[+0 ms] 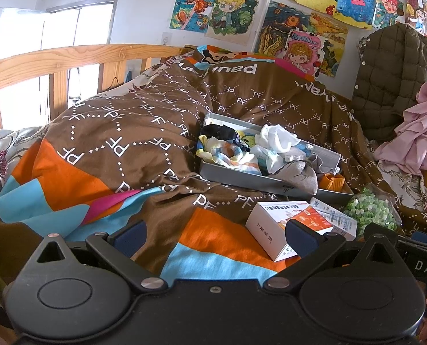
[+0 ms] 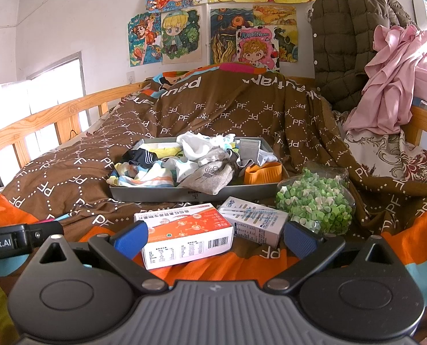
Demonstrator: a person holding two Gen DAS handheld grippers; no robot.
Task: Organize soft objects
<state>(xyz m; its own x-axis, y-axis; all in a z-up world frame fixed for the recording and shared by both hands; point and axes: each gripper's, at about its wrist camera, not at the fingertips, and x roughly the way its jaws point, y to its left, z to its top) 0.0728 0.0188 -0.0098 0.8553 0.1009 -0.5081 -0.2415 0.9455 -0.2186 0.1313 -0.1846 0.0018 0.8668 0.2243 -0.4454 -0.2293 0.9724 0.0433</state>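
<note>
A grey tray (image 2: 161, 195) (image 1: 230, 176) lies on the brown patterned duvet (image 2: 69, 172) (image 1: 113, 132), heaped with soft items: a striped cloth (image 2: 144, 176) (image 1: 233, 155), a dark sock (image 2: 138, 155), white cloth (image 2: 196, 143) (image 1: 279, 139), a grey sock (image 2: 210, 178) (image 1: 299, 174) and an orange object (image 2: 262, 174) (image 1: 332, 182). My right gripper (image 2: 213, 237) is open, low over the bed, with a white-and-orange box (image 2: 184, 235) between its fingers, untouched. My left gripper (image 1: 215, 235) is open over bare duvet, left of that box (image 1: 273, 227).
A second printed box (image 2: 256, 222) (image 1: 334, 215) and a clear bag of green paper stars (image 2: 314, 198) (image 1: 368, 208) lie in front of the tray. A pink garment (image 2: 394, 77) (image 1: 414, 132) and an olive quilted jacket (image 2: 345, 34) (image 1: 391, 77) hang right. A wooden bed rail (image 1: 55, 60) runs left.
</note>
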